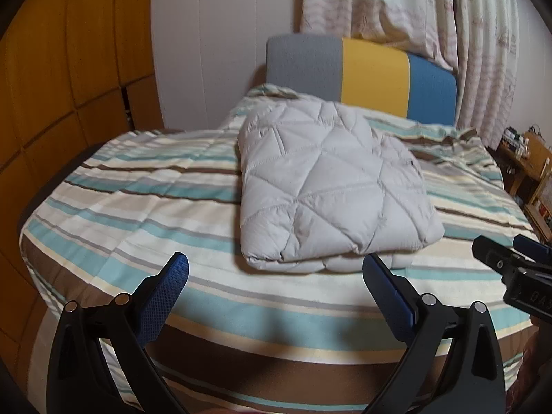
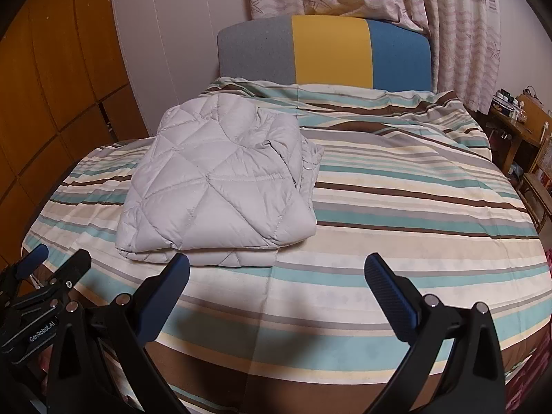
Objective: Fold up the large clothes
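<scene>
Nearest, the left gripper (image 1: 276, 269) and the right gripper (image 2: 277, 270) both hang with their 2 jaws spread wide and nothing between them, clear of the striped bedspread (image 2: 396, 207). Just beyond lies the quilted grey jacket (image 1: 327, 186), folded into a compact bundle, long axis running toward the headboard (image 2: 324, 55). It sits dead ahead of the left gripper and ahead-left of the right, so the left is nearer.

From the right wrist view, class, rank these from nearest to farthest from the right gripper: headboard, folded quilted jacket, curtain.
From the right gripper:
1. Folded quilted jacket, ahead and to the left on the striped bedspread.
2. Headboard, at the bed's far end.
3. Curtain, behind the headboard.
</scene>
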The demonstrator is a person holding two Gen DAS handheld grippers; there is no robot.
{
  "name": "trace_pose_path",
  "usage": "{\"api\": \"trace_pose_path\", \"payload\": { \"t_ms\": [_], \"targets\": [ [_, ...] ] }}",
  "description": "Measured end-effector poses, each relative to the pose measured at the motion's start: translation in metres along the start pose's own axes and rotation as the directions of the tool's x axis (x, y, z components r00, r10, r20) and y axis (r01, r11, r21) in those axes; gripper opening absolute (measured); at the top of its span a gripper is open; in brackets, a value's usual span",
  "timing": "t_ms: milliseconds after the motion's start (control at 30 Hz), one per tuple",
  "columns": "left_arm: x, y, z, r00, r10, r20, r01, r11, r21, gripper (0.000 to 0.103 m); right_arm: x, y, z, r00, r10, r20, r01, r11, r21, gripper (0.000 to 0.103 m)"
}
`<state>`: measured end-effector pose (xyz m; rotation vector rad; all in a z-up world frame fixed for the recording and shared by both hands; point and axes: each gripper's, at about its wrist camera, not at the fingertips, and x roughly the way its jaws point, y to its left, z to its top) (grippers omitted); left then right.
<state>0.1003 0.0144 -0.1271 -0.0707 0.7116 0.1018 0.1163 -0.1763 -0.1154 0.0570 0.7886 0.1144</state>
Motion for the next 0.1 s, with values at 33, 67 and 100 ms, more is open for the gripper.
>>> {"api": "trace_pose_path", "payload": {
  "t_ms": [33, 67, 100],
  "targets": [
    [0.0035, -0.0002, 0.0005, 1.000, 0.008, -0.012, -0.008, 1.000, 0.005, 0.100, 0.0026, -0.0010, 0.0003, 1.000, -0.003, -0.005, 0.003, 1.000, 0.003, 0.101],
    [0.0057, 0.0001, 0.0008, 1.000, 0.015, -0.015, -0.015, 1.000, 0.006, 0.100, 0.0048, -0.0019, 0.0005, 1.000, -0.005, -0.008, 0.005, 1.000, 0.006, 0.101],
    [0.0088, 0.0008, 0.0011, 1.000, 0.022, -0.016, -0.022, 1.000, 0.006, 0.100, 0.0066, -0.0032, 0.0007, 1.000, -0.006, -0.012, 0.006, 1.000, 0.009, 0.101]
  ]
}}
